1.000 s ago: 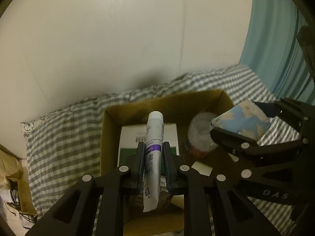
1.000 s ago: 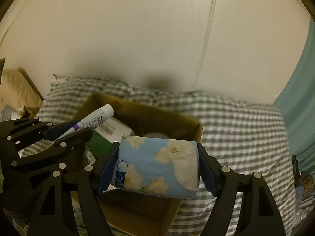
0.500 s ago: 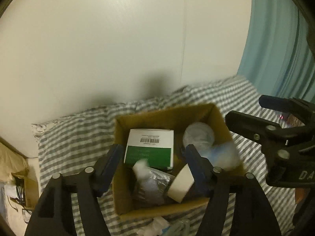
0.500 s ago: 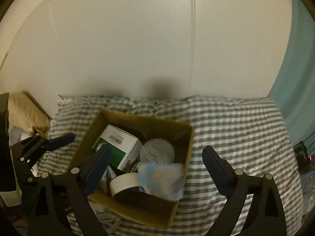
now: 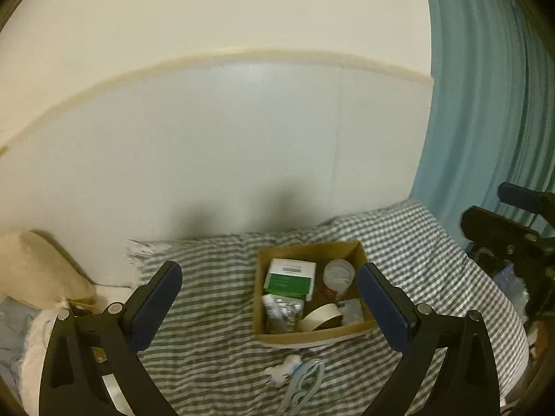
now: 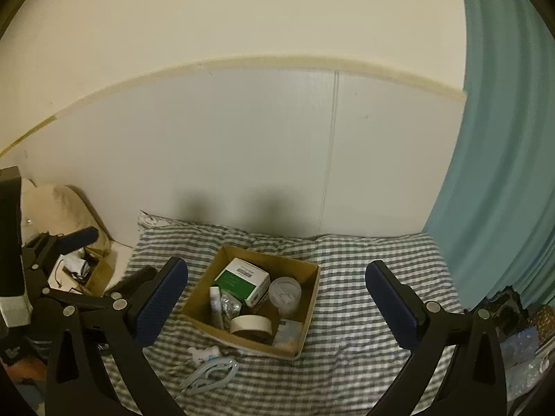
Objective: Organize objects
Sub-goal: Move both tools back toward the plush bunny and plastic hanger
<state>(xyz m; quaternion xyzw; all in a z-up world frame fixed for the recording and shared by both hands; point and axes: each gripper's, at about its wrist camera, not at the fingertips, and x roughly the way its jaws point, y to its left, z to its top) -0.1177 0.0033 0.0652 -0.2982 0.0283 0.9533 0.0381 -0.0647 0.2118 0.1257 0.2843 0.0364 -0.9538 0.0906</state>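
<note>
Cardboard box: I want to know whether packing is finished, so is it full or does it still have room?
Nearly full: the cardboard box holds items across its whole floor.

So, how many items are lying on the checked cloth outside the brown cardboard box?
2, both just in front of the box: a small white soft item and a light blue looped cord touching it. Others may be hidden behind the grippers.

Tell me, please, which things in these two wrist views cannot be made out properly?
- Floral tissue pack: mostly hidden by the cardboard box wall and tape roll; a sliver shows in the left view.
- Print on the tube and green carton: too small.
- Pale blue tangle before the box: blurred, unidentifiable.
- Clutter at right view's edges: dark, cut off.
</note>
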